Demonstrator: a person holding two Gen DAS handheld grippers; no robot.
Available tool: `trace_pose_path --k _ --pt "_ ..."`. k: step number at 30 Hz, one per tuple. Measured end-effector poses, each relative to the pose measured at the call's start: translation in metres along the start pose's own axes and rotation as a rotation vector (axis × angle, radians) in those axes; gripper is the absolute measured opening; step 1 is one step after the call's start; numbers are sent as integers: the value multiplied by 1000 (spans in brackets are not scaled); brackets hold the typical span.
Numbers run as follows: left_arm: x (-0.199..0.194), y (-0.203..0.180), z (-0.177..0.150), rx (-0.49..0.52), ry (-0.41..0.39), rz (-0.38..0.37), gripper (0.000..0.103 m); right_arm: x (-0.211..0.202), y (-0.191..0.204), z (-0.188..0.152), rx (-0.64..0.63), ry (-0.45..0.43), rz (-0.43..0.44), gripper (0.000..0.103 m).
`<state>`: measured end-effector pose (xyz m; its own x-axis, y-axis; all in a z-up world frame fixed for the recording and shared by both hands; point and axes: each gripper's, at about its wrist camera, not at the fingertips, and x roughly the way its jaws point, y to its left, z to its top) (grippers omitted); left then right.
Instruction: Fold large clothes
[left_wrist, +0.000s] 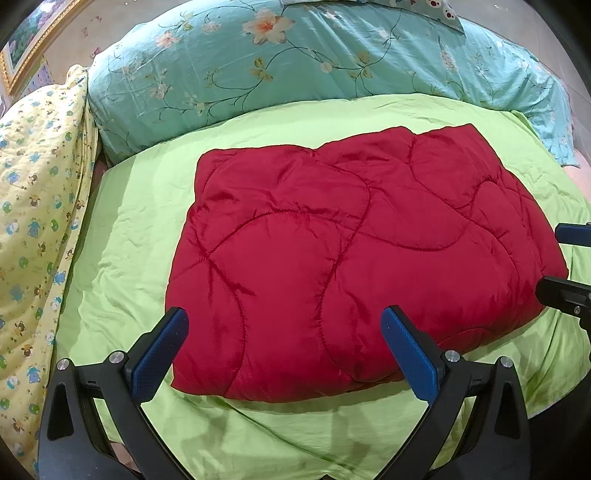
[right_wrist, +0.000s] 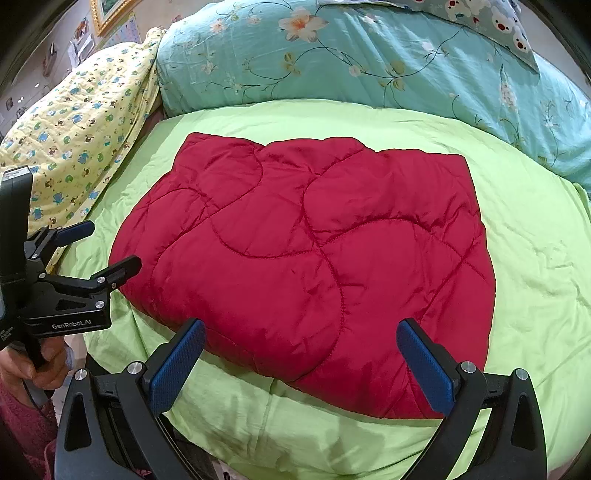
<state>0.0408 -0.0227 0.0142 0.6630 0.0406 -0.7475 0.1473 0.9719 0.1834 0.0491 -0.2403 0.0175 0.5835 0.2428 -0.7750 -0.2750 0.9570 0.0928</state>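
Left gripper (left_wrist: 284, 354): nearest the left wrist lens, at 6 o'clock; fingers spread wide and holding nothing, framing the near edge of the quilt.
Right gripper (right_wrist: 301, 365): likewise at 6 o'clock in its own view; fingers wide apart and empty, poised over the quilt's near edge without clear contact.
Quilt (left_wrist: 354, 251): red and padded, lay in the middle of the green sheet (left_wrist: 140, 229) as a thick, roughly rectangular bundle; layered edges showed along the near side at 5 to 6 o'clock.
Other gripper seen: from the right wrist view the left gripper sat at 9 o'clock, just beside the quilt's left edge, held by a hand (right_wrist: 40, 365).
Surroundings: teal floral bedding (left_wrist: 295, 66) lay at 12 o'clock, a yellow printed blanket (left_wrist: 40, 184) at 9 o'clock; both were apart from the quilt.
Done: judging by the compact, stacked shape, several folds looked finished.
Left: possibly one more fold, or a tidy of the slightly uneven far edge; whether the person intended either, I could not tell.
Risk: the slick, puffy fabric would likely spring open if released carelessly.
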Motion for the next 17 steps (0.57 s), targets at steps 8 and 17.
trace_pose_path --k 8,17 --pt "1 3 0 -19 -2 -13 103 4 -1 0 17 0 -7 103" --pt "5 6 0 -35 2 -35 103 8 -2 3 32 -7 -4 103"
